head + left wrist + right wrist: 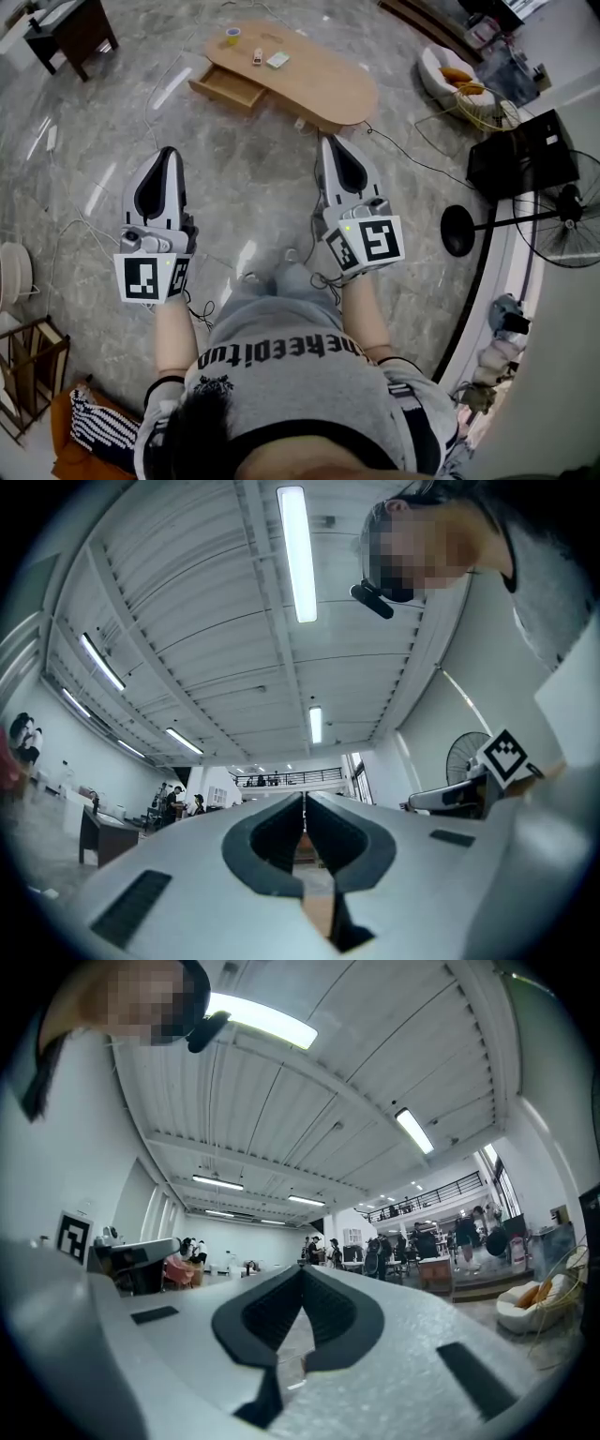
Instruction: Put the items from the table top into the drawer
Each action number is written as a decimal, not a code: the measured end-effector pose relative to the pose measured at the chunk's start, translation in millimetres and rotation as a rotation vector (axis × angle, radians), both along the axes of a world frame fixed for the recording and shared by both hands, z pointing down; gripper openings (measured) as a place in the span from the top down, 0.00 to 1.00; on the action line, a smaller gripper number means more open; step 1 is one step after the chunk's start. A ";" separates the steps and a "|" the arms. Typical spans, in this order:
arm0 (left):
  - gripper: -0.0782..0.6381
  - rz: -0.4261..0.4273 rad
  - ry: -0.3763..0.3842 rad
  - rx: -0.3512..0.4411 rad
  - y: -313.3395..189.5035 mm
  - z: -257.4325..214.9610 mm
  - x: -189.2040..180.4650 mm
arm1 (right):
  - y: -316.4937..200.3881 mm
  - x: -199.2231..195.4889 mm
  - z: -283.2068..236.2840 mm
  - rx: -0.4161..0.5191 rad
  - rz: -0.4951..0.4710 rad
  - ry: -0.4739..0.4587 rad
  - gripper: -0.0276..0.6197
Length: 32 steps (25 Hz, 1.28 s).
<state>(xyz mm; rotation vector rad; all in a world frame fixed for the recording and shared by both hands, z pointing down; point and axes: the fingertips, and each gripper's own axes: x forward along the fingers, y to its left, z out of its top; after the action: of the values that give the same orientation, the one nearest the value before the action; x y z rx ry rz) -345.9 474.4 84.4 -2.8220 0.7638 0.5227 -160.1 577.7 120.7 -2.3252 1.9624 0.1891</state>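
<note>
The left gripper has its jaws closed tip to tip on nothing, and so does the right gripper. Both are held over the floor, well apart from the worktop. A cup, a small item and a packet lie there near the open drawer.

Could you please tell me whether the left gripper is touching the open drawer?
Apart. The head view shows bare floor between the left gripper and the drawer.

light: bright, ceiling tubes | glare: floor sheen | edges: fisheye warp, dark corners | focus: sharp
</note>
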 end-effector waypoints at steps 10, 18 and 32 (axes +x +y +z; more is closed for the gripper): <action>0.88 -0.026 -0.001 0.011 -13.9 -2.1 -5.9 | -13.8 5.4 -2.8 0.020 0.002 -0.001 0.95; 0.88 -0.044 -0.016 0.022 -48.2 5.4 17.3 | -54.3 31.5 7.8 0.010 -0.028 0.003 0.95; 0.88 -0.105 0.010 0.045 -165.9 -18.1 126.2 | -188.1 149.5 -15.3 0.028 -0.093 0.030 0.95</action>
<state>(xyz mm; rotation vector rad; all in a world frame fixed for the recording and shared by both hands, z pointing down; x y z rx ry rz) -219.7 308.5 66.3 -2.7222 0.8847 0.5313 -10.6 389.5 105.4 -2.2212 2.0621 0.2442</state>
